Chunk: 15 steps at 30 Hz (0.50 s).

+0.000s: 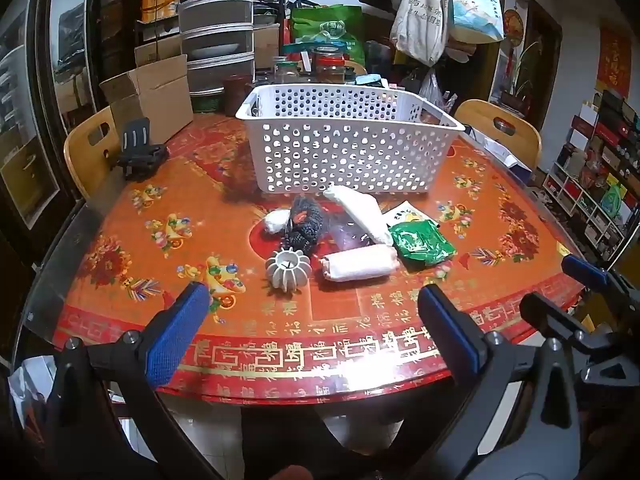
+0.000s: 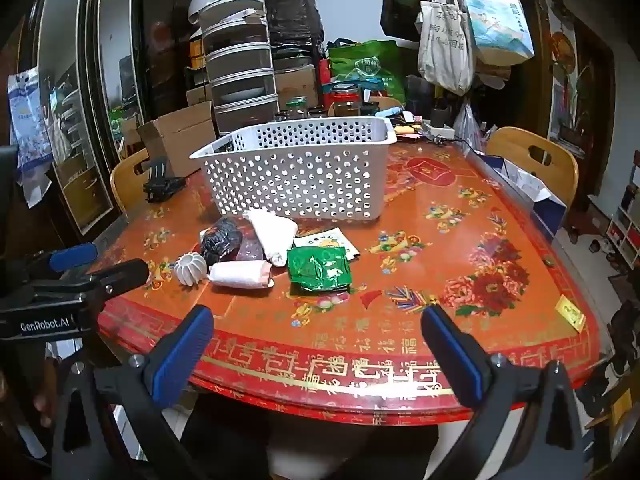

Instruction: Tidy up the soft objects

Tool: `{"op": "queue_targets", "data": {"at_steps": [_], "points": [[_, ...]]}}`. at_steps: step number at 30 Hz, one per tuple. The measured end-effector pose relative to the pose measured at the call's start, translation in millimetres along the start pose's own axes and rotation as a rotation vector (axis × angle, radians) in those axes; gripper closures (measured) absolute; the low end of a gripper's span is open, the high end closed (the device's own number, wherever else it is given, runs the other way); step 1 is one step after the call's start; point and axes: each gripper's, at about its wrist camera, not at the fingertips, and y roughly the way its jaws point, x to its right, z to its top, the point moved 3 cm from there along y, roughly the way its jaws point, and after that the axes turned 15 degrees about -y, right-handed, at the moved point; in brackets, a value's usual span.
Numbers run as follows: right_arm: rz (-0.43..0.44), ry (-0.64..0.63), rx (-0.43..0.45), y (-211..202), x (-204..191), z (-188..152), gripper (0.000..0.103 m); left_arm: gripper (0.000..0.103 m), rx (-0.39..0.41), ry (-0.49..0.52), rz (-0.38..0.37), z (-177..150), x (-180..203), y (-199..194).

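Observation:
A white perforated basket [image 1: 348,148] [image 2: 296,172] stands on the red patterned table [image 1: 160,208] [image 2: 460,220]. In front of it lie soft items: a rolled white-pink towel [image 1: 360,265] [image 2: 240,274], a long white cloth [image 1: 360,212] [image 2: 274,232], a black knitted piece [image 1: 306,222] [image 2: 220,240], a small white bundle [image 1: 277,220], a green packet [image 1: 422,243] [image 2: 320,269] and a white ribbed round object [image 1: 287,269] [image 2: 191,268]. My left gripper [image 1: 312,332] is open and empty at the table's near edge. My right gripper [image 2: 316,348] is open and empty, right of the left one.
A cardboard box [image 1: 156,96] and a black clip stand [image 1: 140,152] sit at the back left. Jars [image 1: 328,65], stacked drawers [image 1: 218,28] and hanging bags [image 1: 424,20] crowd the far side. Wooden chairs [image 1: 88,152] [image 2: 532,160] flank the table.

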Motion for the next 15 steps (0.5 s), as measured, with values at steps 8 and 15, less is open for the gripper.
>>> {"op": "queue_targets", "data": {"at_steps": [8, 15], "points": [[-0.008, 0.035, 0.011, 5.4, -0.5, 1.3, 0.000, 0.000, -0.002, -0.005, 0.004, 2.9, -0.4, 2.0], [-0.004, 0.018, 0.036, 0.4, -1.1, 4.0, 0.000, 0.000, 0.002, -0.002, -0.003, -0.1, 2.1, 1.3]]}}
